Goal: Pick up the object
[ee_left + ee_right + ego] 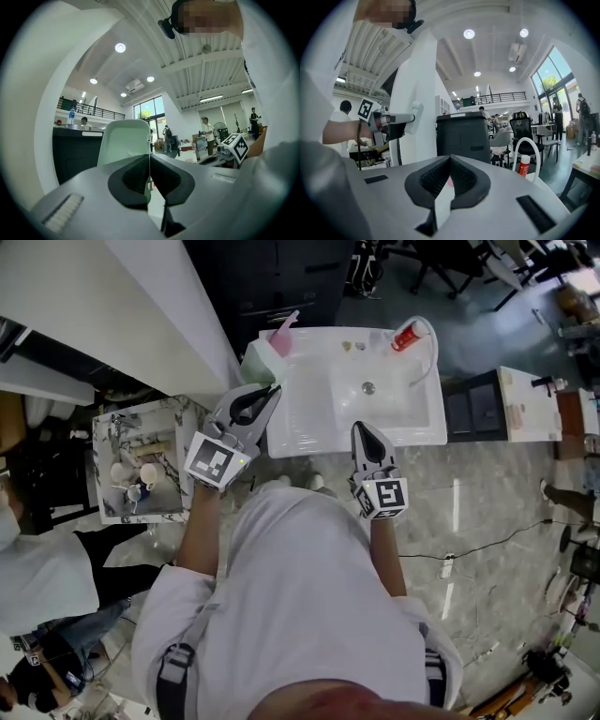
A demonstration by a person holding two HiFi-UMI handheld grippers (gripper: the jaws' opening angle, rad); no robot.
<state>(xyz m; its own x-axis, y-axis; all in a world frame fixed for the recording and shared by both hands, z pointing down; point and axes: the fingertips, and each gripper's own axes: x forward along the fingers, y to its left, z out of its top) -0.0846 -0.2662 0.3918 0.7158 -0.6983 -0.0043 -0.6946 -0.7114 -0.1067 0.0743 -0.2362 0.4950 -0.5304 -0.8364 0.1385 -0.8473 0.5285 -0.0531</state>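
A pale green flat board with a raised rim stands upright right at my left gripper. The jaws are closed, and the board's right edge appears pinched between them. From above, the green board hangs beside the left rim of the white sink, with the left gripper at its near edge. My right gripper hovers over the sink's front rim. Its jaws are shut with nothing between them.
A red bottle and a looped white hose sit at the sink's back right, and a pink item at its back left. A marble shelf with cups is to the left. Another person stands lower left.
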